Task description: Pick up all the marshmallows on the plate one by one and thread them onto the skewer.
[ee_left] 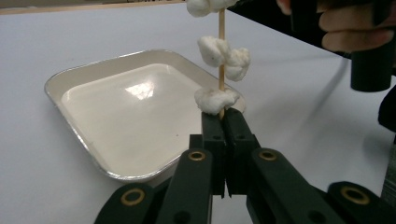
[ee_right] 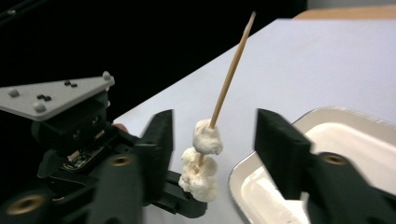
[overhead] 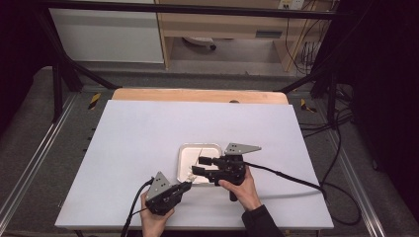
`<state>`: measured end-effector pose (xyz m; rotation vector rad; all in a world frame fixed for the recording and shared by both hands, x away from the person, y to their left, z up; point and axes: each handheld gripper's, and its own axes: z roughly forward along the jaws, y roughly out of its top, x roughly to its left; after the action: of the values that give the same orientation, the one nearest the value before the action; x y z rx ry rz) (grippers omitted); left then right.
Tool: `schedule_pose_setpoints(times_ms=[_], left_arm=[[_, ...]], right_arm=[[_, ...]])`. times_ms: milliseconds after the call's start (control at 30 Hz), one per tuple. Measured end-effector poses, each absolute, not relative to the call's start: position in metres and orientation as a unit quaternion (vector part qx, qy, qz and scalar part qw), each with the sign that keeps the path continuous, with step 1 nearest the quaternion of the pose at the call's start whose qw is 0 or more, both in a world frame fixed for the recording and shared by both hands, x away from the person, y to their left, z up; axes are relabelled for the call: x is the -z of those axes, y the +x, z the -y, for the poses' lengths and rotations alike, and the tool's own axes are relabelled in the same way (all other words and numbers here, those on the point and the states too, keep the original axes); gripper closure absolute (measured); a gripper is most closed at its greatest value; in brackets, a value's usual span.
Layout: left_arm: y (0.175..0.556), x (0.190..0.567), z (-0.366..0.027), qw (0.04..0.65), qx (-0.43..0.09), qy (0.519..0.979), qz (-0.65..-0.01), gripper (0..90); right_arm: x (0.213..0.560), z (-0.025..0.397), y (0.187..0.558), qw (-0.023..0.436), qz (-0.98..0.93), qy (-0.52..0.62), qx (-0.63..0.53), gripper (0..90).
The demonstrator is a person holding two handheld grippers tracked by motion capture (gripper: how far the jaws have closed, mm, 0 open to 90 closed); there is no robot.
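1. A thin wooden skewer [ee_right: 229, 74] stands nearly upright beside the near rim of a shallow metal tray [ee_left: 93, 140] on the white table [overhead: 143, 133], with white fluffy lumps [ee_left: 223, 52] threaded along its lower part.
2. The left gripper [ee_left: 223, 122] has its jaws pressed together on the skewer's bottom end, just under the lowest lump.
3. The right gripper [ee_right: 212, 137] has its jaws spread wide on either side of the lumps, touching neither.

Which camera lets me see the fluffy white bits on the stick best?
The left gripper view: the white lumps on the skewer are close and sharp. The right gripper view shows them slightly blurred; the high view shows a tiny speck.
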<state>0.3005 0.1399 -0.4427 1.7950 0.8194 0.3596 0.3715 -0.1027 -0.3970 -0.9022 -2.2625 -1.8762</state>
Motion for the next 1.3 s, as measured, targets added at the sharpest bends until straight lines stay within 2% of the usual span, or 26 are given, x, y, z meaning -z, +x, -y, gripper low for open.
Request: schedule_pose_setpoints(times_ms=[200,400,767,1300], left_arm=[[0.304,0.442,-0.15,0.534,-0.149,0.753,-0.356,88.5],[0.307,0.441,-0.154,0.524,-0.143,0.758,-0.36,88.4],[0.313,0.439,-0.155,0.509,-0.135,0.771,-0.358,88.3],[0.322,0.416,-0.159,0.482,-0.13,0.795,-0.346,88.3]], right_arm=[[0.394,0.113,0.372,-0.033,0.765,-0.3,0.569,19.7],[0.403,0.125,0.374,-0.062,0.785,-0.309,0.533,9.3],[0.423,0.164,0.375,-0.084,0.801,-0.346,0.482,1.0],[0.441,0.222,0.36,-0.107,0.805,-0.37,0.452,0.8]])
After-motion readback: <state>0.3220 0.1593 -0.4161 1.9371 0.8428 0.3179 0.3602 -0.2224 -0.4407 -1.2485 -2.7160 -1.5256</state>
